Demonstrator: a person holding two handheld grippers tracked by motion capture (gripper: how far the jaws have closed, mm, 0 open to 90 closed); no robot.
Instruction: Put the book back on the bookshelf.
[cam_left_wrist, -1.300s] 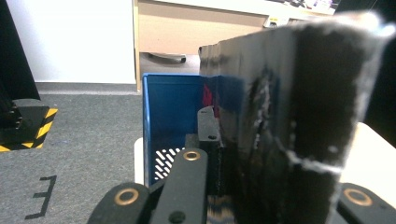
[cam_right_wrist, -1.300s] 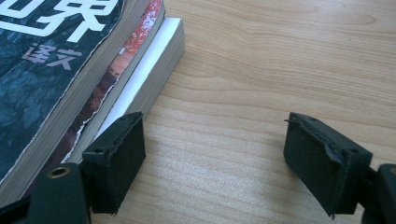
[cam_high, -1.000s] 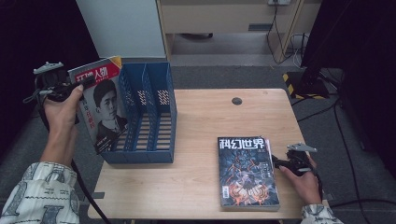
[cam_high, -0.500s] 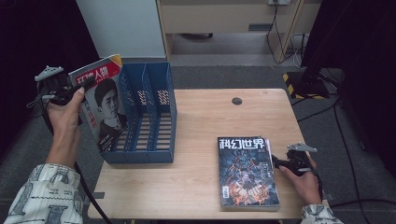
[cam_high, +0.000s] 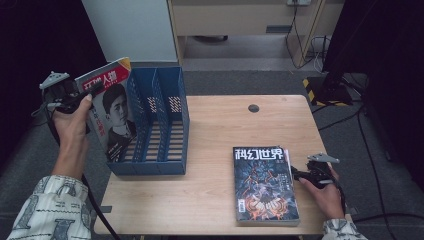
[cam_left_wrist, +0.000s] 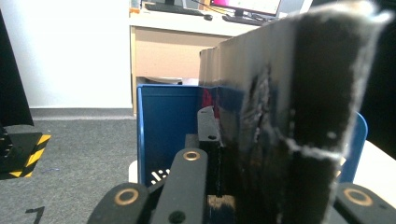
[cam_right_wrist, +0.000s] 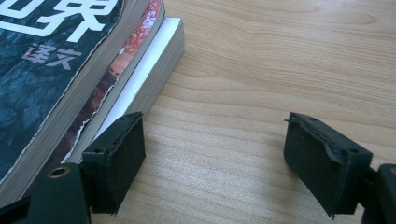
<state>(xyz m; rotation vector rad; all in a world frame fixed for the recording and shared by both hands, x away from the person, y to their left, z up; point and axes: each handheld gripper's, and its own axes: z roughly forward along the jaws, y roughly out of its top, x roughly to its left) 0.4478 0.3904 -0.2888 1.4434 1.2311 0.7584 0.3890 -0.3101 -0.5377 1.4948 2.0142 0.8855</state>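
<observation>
magazine (cam_high: 107, 107) stands upright, tilted, pinched by left gripper (cam_high: 82, 95).

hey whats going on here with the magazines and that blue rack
A person works with a handheld gripper in each hand. The left gripper is clamped on a red-topped magazine with a portrait cover, holding it upright at the left end of the blue slotted plastic file rack. The right gripper rests open on the light wooden table, beside a stack of magazines with a dark illustrated cover on top.
</observation>
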